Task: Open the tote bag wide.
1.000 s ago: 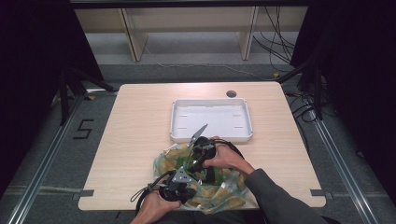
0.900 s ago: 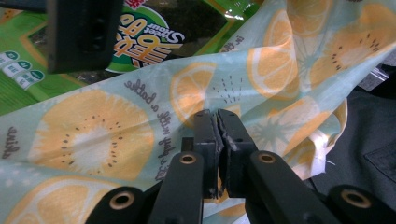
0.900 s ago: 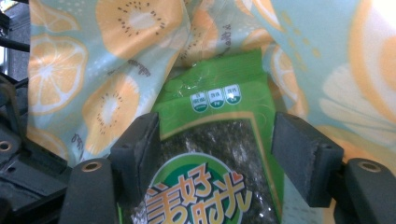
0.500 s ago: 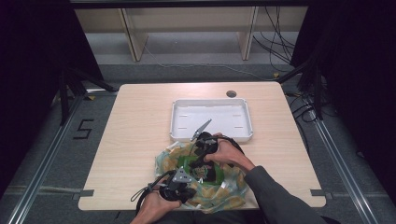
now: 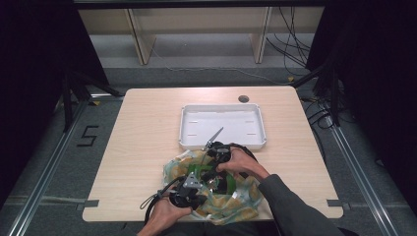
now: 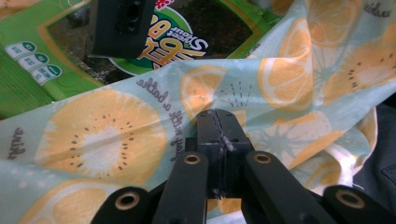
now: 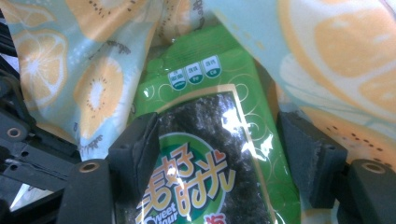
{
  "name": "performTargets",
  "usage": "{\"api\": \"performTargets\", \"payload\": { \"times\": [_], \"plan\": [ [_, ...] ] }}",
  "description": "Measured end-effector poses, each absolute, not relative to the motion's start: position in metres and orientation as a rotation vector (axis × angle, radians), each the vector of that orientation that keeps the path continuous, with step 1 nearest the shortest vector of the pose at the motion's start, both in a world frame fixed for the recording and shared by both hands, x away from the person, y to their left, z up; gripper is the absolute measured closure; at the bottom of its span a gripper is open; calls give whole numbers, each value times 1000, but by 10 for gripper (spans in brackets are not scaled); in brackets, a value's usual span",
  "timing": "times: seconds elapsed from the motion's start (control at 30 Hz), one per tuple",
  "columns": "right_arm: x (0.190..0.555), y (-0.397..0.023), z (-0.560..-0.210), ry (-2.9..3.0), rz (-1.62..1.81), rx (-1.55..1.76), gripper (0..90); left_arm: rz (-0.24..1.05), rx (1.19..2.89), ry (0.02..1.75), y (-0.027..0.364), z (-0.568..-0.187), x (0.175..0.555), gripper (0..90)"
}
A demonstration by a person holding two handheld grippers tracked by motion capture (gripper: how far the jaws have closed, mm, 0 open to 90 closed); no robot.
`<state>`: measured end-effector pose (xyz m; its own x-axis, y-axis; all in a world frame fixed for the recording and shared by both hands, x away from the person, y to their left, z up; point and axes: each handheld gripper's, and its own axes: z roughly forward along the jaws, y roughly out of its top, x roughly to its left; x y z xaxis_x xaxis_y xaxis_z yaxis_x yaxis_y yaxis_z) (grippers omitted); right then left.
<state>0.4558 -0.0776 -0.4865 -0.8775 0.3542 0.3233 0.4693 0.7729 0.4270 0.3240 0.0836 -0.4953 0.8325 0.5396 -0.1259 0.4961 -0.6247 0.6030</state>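
Glossy green packet (image 7: 210, 154) amid soft fruit-print bag (image 6: 107, 135)

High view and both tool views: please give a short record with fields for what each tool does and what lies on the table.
left tool: shut on the fruit-print bag, pinching its cloth edge
right tool: jaws wide, one on each side of the green seaweed packet; whether the pads press it, I cannot tell
packet place: inside the open bag
white tray: on the table, beyond the bag, nothing in it
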Motion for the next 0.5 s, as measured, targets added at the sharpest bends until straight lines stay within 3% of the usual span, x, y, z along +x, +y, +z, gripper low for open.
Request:
{"api": "performTargets", "payload": {
  "times": [0.5],
  "plan": [
    [456, -89, -470, -2688, -820, -612, 505, 78, 2381, 747, 82, -498, 323, 891]
  ]
}}
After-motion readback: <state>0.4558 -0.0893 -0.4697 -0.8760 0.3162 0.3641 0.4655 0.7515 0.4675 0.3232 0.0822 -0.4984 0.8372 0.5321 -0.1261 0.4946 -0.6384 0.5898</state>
